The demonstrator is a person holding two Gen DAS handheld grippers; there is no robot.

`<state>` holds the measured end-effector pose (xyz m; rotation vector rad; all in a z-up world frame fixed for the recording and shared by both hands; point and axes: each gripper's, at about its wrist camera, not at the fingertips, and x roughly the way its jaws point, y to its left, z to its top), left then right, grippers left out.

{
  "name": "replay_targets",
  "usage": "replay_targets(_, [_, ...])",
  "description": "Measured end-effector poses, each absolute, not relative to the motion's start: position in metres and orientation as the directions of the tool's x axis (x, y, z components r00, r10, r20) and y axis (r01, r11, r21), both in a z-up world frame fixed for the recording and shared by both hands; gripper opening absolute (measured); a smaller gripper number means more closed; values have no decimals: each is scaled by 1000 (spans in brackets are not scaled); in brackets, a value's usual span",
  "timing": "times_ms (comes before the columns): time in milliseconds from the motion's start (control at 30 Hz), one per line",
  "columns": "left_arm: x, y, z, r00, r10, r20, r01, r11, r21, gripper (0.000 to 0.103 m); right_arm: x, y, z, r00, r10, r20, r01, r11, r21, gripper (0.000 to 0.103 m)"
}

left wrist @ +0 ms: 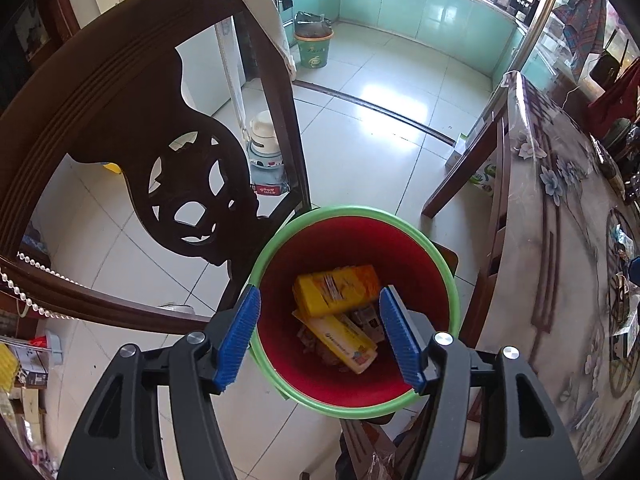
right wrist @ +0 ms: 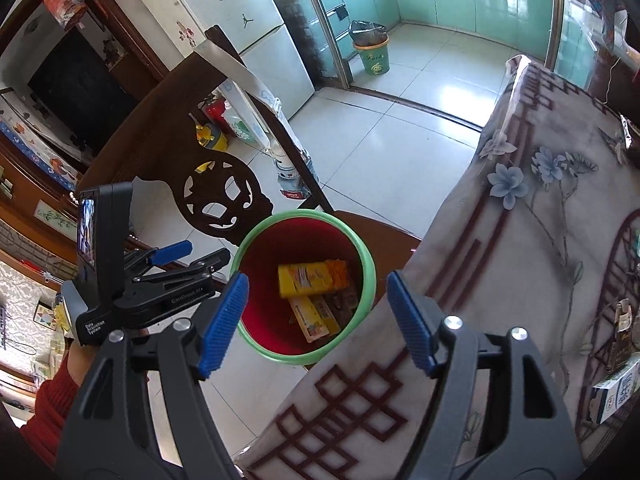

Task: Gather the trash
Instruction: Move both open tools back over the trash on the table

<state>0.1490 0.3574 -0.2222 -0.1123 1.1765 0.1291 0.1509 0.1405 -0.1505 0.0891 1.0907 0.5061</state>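
Trash is seen gathered inside a red bin (left wrist: 352, 376) with a green rim, which stands on the seat of a dark wooden chair (left wrist: 132, 148) just beside the long edge of the bench (right wrist: 520, 240). A yellow box (left wrist: 336, 290) lies uppermost in the bin, and a second, flatter yellow packet (left wrist: 340, 340) is tilted beneath it, with darker wrappers tucked under and beside both. In the right wrist view the same yellow box (right wrist: 312, 278) and packet (right wrist: 312, 320) are seen at the bottom of the bin (right wrist: 280, 344).

The left tool (left wrist: 320, 336) is held above the bin's mouth, pointed steeply down, with its blue pads (left wrist: 240, 340) spread apart and nothing between them; one pad lies over the near-left part of the rim in the view, the other over the bin's interior. The right tool (right wrist: 316, 320) is likewise held with its jaws wide and empty, one blue pad (right wrist: 222, 320) over the floor beside the bin and the other over the near edge of the bench, which is covered by a flowered cloth under clear plastic. The left tool's body (right wrist: 136, 280) is seen from the right wrist view, gripped by a hand in a red sleeve (right wrist: 48, 412).

A small white carton (right wrist: 616, 396) lies at the far right of the bench. Beyond the chair, a green lined bin (right wrist: 374, 54) stands on the tiled kitchen floor.
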Motion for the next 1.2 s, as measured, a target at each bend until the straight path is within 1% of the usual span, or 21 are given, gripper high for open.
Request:
replay_targets(100, [149, 353, -218, 389, 40, -920, -148, 989, -20, 59, 143, 138, -142, 394, 399, -828, -369, 894, 255, 70])
replay_targets(167, [148, 351, -215, 396, 39, -917, -142, 990, -19, 59, 136, 138, -135, 426, 372, -825, -384, 900, 208, 74])
replay_targets(233, [148, 349, -211, 403, 38, -914, -140, 990, -20, 59, 129, 138, -126, 457, 361, -813, -406, 898, 170, 75])
replay_targets(300, [146, 347, -208, 408, 38, -912, -137, 990, -20, 60, 123, 138, -118, 480, 364, -798, -430, 891, 148, 81])
replay_targets(367, [145, 345, -205, 413, 44, -910, -133, 991, -13, 62, 116, 139, -113, 505, 374, -778, -456, 881, 128, 95])
replay_targets(400, [144, 345, -204, 416, 48, -908, -133, 991, -9, 65, 113, 139, -111, 512, 380, -770, -469, 875, 120, 96])
replay_targets(467, [142, 344, -200, 424, 54, -904, -136, 991, -4, 67, 109, 136, -111, 526, 381, -760, -470, 875, 114, 97])
replay_targets(533, [139, 343, -193, 439, 58, -896, -142, 990, -6, 74, 107, 130, -110, 544, 374, -751, -442, 888, 123, 97])
replay_targets(600, [136, 341, -183, 464, 62, -884, -144, 989, -6, 76, 104, 122, -105, 567, 387, -727, -418, 896, 151, 98])
replay_targets(700, [132, 335, -169, 494, 59, -868, -135, 991, -9, 77, 99, 107, -97, 622, 376, -687, -366, 915, 170, 98])
replay_targets(867, [127, 320, -153, 531, 32, -846, -107, 994, -29, 77, 90, 80, -95, 685, 315, -657, -287, 945, 154, 98])
replay_targets(1200, [127, 256, -133, 598, -73, -798, 27, 997, -71, 77, 47, -17, -132, 639, 144, -755, -21, 985, 170, 98])
